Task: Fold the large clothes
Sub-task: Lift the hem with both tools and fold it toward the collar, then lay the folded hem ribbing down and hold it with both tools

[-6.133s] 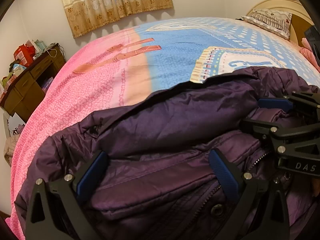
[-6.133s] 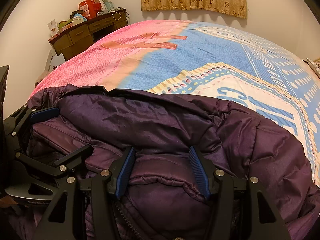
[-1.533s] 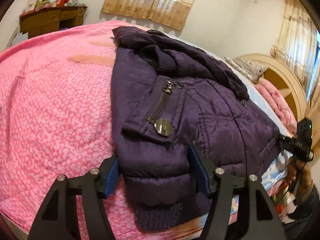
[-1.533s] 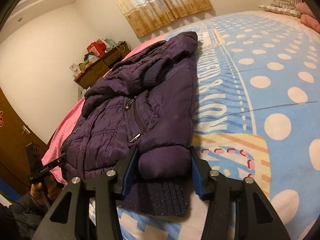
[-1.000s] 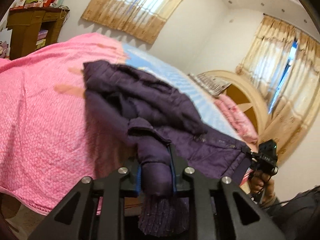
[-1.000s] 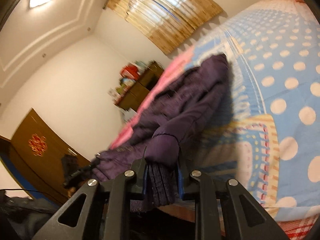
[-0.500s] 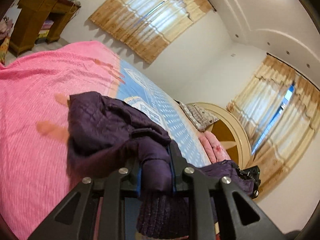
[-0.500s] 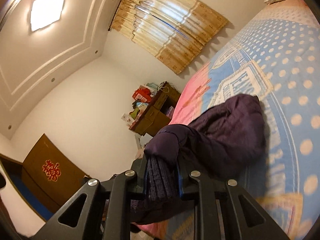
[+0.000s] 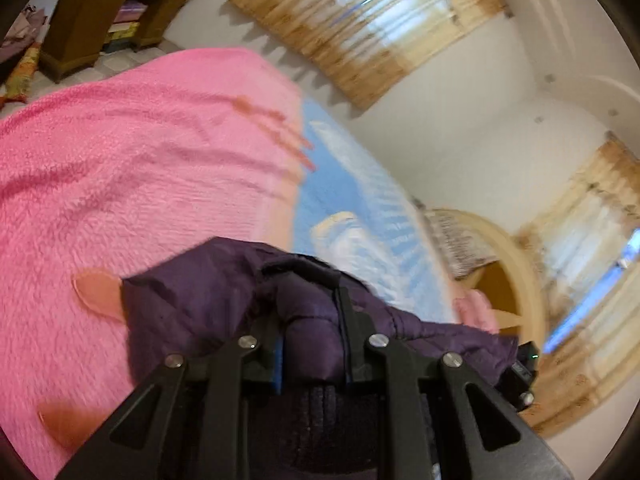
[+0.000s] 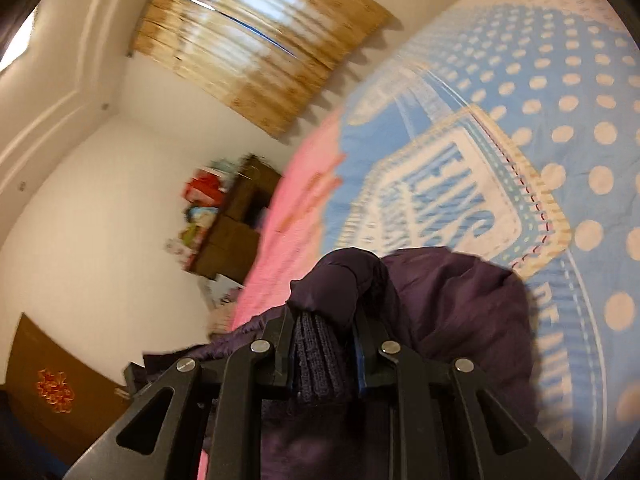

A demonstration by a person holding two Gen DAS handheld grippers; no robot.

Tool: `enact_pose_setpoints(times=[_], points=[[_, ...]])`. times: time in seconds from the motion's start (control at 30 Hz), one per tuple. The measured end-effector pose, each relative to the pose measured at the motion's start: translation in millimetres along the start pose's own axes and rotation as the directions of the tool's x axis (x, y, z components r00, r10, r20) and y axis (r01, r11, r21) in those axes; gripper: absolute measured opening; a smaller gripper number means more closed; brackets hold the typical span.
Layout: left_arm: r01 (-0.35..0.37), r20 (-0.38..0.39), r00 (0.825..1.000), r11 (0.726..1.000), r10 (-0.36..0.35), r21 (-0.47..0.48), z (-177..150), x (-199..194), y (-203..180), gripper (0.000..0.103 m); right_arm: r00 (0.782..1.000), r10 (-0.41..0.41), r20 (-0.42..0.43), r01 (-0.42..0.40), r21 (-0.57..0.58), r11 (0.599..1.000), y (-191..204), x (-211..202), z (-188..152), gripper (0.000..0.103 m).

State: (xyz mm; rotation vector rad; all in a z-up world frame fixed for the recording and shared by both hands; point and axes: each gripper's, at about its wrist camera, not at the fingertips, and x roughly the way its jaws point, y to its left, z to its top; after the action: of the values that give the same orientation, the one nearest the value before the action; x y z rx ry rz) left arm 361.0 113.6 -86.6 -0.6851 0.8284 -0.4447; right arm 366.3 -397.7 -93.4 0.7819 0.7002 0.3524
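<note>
Both grippers were clamped on the hem of a dark purple padded jacket (image 9: 192, 300) above a bed. In the left wrist view, the left gripper (image 9: 310, 334) had its fingers drawn narrow around a puffed fold of the jacket, with the ribbed knit band (image 9: 320, 420) hanging on the near side of the pads. The rest of the garment bunched to the left and trailed off to the right, over the pink half of the bedspread (image 9: 120, 152). Far across the bed the blue half ran toward a curved headboard (image 9: 516, 280), and tan curtains (image 9: 368, 24) hung on the far wall. A wooden desk (image 9: 104, 12) stood at the far left.

In the right wrist view, the right gripper (image 10: 322, 342) likewise pinched the jacket (image 10: 452, 312), its fingers narrow on the ribbed knit band (image 10: 316, 360), a rounded lump of padding standing up just beyond them. The garment's bulk lay to the right over the blue polka-dot part of the bedspread (image 10: 560, 100), partly covering a white lettered panel (image 10: 452, 196). The wooden desk (image 10: 240, 224), cluttered with bright items, stood by the far wall to the left, and a brown door (image 10: 52, 392) showed at the near left. Both views were blurred.
</note>
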Motion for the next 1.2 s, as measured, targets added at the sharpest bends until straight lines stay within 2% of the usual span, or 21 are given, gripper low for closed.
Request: enact_pose_setpoints(times=[0.17, 0.23, 0.3, 0.43, 0.47, 0.5, 0.53, 0.6, 0.63, 0.67, 0.73, 0.8, 0.87, 0.9, 0.97, 1.0, 1.07, 1.1, 1.13, 1.17, 1.2], points=[[-0.083, -0.056, 0.995, 0.996, 0.083, -0.014, 3.5, 48.3, 26.7, 0.022, 0.995, -0.079, -0.055, 0.078, -0.008, 0.997, -30.6, 53.6, 3.9, 0.02], [-0.104, -0.082, 0.992, 0.993, 0.099, -0.055, 0.3, 64.2, 41.0, 0.024, 0.993, -0.1, -0.068, 0.098, -0.033, 0.995, -36.9, 68.5, 4.6, 0.02], [-0.103, -0.101, 0.99, 0.991, 0.094, -0.085, 1.5, 70.8, 45.8, 0.027, 0.993, -0.094, -0.07, 0.091, -0.036, 0.995, -41.7, 75.1, 6.2, 0.021], [-0.088, -0.089, 0.993, 0.987, 0.076, -0.136, -0.6, 49.3, 45.0, 0.034, 0.997, -0.027, -0.073, 0.029, 0.028, 0.999, -49.1, 72.2, 6.2, 0.029], [-0.084, -0.067, 0.995, 0.987, 0.076, -0.138, -2.4, 42.1, 43.1, 0.038, 0.998, -0.02, -0.068, 0.022, 0.031, 0.999, -47.5, 69.4, 5.6, 0.034], [-0.094, -0.03, 0.995, 0.987, 0.091, -0.133, -6.5, 28.2, 39.8, 0.048, 0.998, -0.013, -0.058, 0.014, 0.024, 1.0, -44.9, 63.8, 4.4, 0.042], [-0.106, 0.012, 0.994, 0.986, 0.109, -0.127, -7.9, 16.4, 37.2, 0.065, 0.999, -0.008, -0.048, 0.008, 0.014, 1.0, -42.5, 57.9, 3.0, 0.047], [-0.146, 0.12, 0.98, 0.984, 0.158, -0.103, -11.3, -11.3, 32.8, 0.087, 1.0, 0.005, -0.011, -0.005, -0.007, 1.0, -35.8, 46.1, 1.1, 0.083], [-0.162, 0.155, 0.972, 0.983, 0.174, -0.089, -12.8, -23.0, 30.9, 0.089, 0.999, -0.022, 0.039, 0.023, -0.022, 0.999, -31.0, 36.1, 0.7, 0.089], [-0.166, 0.178, 0.968, 0.983, 0.178, -0.079, -12.1, -29.6, 30.2, 0.089, 0.995, -0.051, 0.085, 0.055, -0.039, 0.998, -25.5, 26.3, 1.3, 0.09], [-0.21, 0.219, 0.952, 0.977, 0.213, -0.034, -16.2, -43.6, 19.9, 0.089, 0.993, -0.063, 0.1, 0.072, -0.087, 0.994, -11.9, 17.3, 1.8, 0.09], [-0.235, 0.213, 0.953, 0.97, 0.217, 0.063, -22.1, -39.8, -0.7, 0.089, 0.993, -0.069, 0.099, 0.086, -0.175, 0.981, 12.4, 14.1, -4.0, 0.09], [-0.275, 0.212, 0.948, 0.945, 0.237, 0.176, -30.4, -30.2, -24.6, 0.089, 0.995, -0.089, 0.035, 0.096, -0.343, 0.934, 50.7, 25.5, -22.8, 0.09], [-0.292, 0.221, 0.946, 0.92, 0.238, 0.261, -36.2, -19.5, -43.3, 0.091, 0.995, -0.103, -0.002, 0.093, -0.409, 0.908, 65.2, 33.2, -33.4, 0.09], [-0.342, 0.238, 0.934, 0.852, 0.265, 0.397, -47.5, -2.2, -68.7, 0.095, 0.984, -0.175, -0.044, 0.127, -0.521, 0.844, 88.1, 51.1, -54.6, 0.086], [-0.365, 0.23, 0.93, 0.804, 0.287, 0.469, -52.8, 12.7, -80.5, 0.096, 0.972, -0.23, -0.056, 0.157, -0.575, 0.803, 96.4, 63.5, -63.7, 0.081], [-0.407, 0.226, 0.913, 0.737, 0.34, 0.54, -56.7, 37.5, -91.7, 0.096, 0.939, -0.336, -0.072, 0.226, -0.608, 0.761, 95.9, 87.8, -69.3, 0.075], [-0.441, 0.223, 0.895, 0.69, 0.387, 0.574, -57.3, 52.1, -92.3, 0.096, 0.91, -0.399, -0.111, 0.258, -0.603, 0.755, 84.8, 103.7, -70.9, 0.063], [-0.474, 0.225, 0.874, 0.653, 0.43, 0.591, -57.6, 63.5, -88.1, 0.093, 0.895, -0.429, -0.121, 0.273, -0.613, 0.741, 79.0, 112.3, -72.3, 0.056], [-0.476, 0.205, 0.87, 0.651, 0.449, 0.592, -55.1, 71.7, -81.8, 0.091, 0.884, -0.455, -0.11, 0.284, -0.647, 0.708, 74.6, 121.1, -76.7, 0.05], [-0.445, 0.138, 0.877, 0.667, 0.461, 0.598, -53.1, 83.3, -73.7, 0.074, 0.883, -0.459, -0.098, 0.287, -0.662, 0.693, 73.4, 124.1, -79.8, 0.045]])
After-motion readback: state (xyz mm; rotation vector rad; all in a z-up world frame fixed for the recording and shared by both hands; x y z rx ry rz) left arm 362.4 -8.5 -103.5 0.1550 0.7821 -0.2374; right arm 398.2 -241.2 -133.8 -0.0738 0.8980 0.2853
